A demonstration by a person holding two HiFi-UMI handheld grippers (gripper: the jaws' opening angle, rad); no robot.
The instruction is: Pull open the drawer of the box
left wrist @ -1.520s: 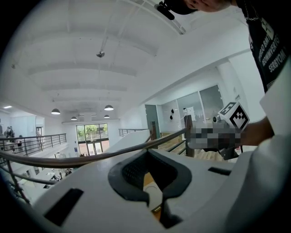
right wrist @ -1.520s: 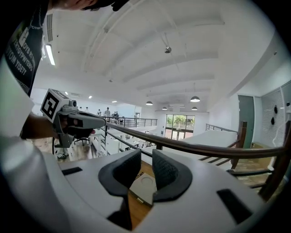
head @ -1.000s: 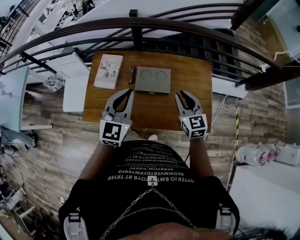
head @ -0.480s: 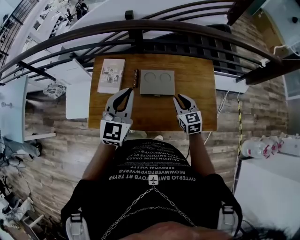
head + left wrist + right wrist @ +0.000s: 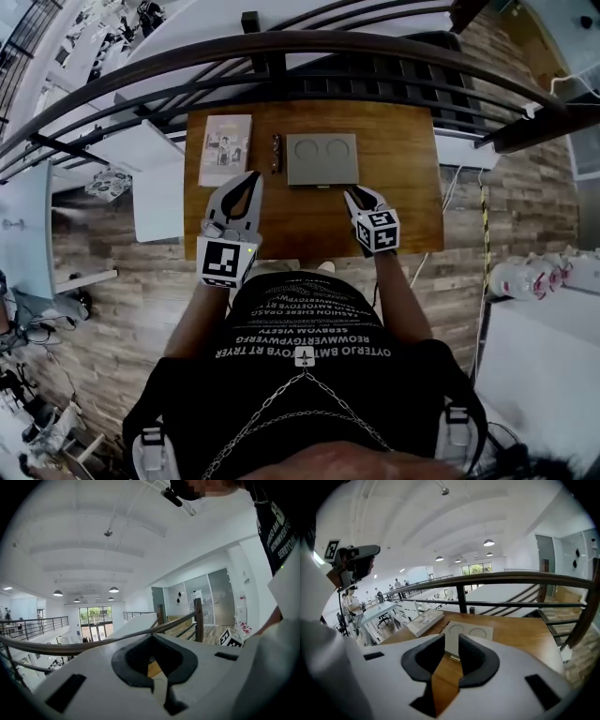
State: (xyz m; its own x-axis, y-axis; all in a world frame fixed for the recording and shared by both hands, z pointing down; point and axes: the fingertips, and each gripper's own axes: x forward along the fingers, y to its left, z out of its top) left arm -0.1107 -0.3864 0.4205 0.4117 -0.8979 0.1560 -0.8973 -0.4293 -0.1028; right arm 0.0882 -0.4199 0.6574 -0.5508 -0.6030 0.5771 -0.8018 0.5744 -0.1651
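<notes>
Far left on the wooden table [image 5: 403, 216] there's a booklet [image 5: 226, 150]. The left gripper [image 5: 249, 178] hangs near the booklet's front corner, tongs closed tip to tip on nothing. The grey box [image 5: 322, 157] sits mid-table toward the back. Its drawer looks pushed in, with the little handle [image 5: 322, 186] facing the person. The right gripper [image 5: 357, 193] is just beside the box's front right corner. Its tongs are partly apart and have just been opening, with only bare tabletop between them.

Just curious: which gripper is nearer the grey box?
The right gripper, just before the grey box's front edge; the left gripper hangs off to its left.
</notes>
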